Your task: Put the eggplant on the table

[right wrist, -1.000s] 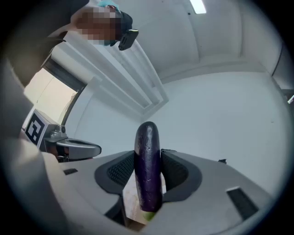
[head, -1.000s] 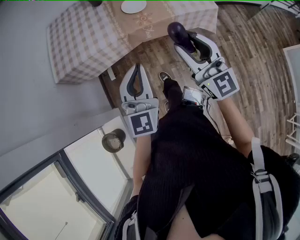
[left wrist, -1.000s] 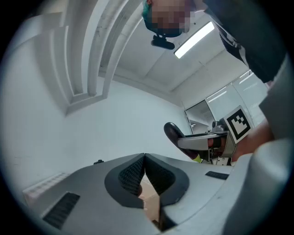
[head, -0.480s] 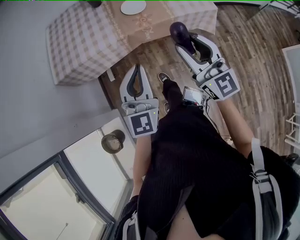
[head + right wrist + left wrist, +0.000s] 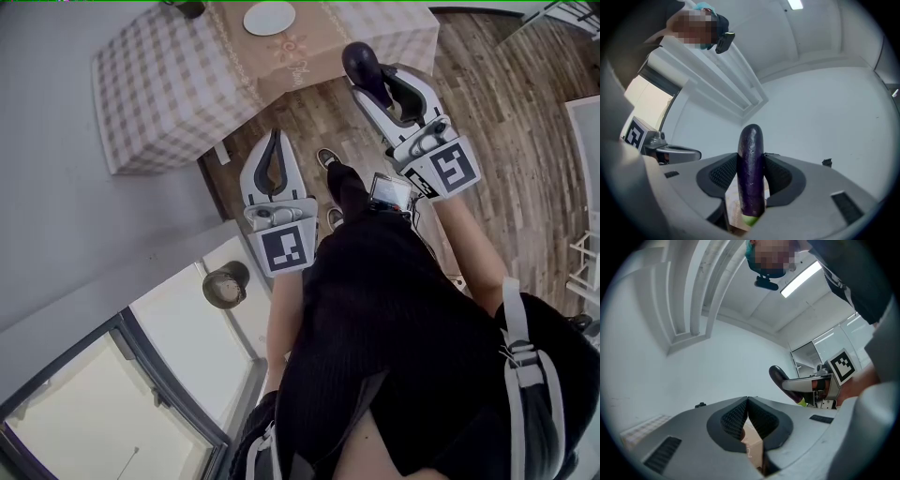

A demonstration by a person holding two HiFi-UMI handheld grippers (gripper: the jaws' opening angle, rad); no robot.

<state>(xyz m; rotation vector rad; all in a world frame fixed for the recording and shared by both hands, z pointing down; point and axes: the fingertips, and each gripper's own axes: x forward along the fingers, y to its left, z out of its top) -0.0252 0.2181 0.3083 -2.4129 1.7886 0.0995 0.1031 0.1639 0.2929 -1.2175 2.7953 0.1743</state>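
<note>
A dark purple eggplant stands between the jaws of my right gripper, which is shut on it. In the right gripper view the eggplant is upright, with its green stem end low between the pads and its tip above them. It hangs over the wooden floor just short of the table with the checked cloth. My left gripper is lower left of it, shut with nothing in it; its pads meet. From the left gripper view the eggplant shows to the right.
A white plate lies on the table's tan runner, with a dark object at the far edge. A dark round pot sits on a white ledge by the window. The grey wall is at left, and the person's shoe is on the floor.
The right gripper has edged a little toward the table with the eggplant still in it. The left gripper has stayed where it was.
</note>
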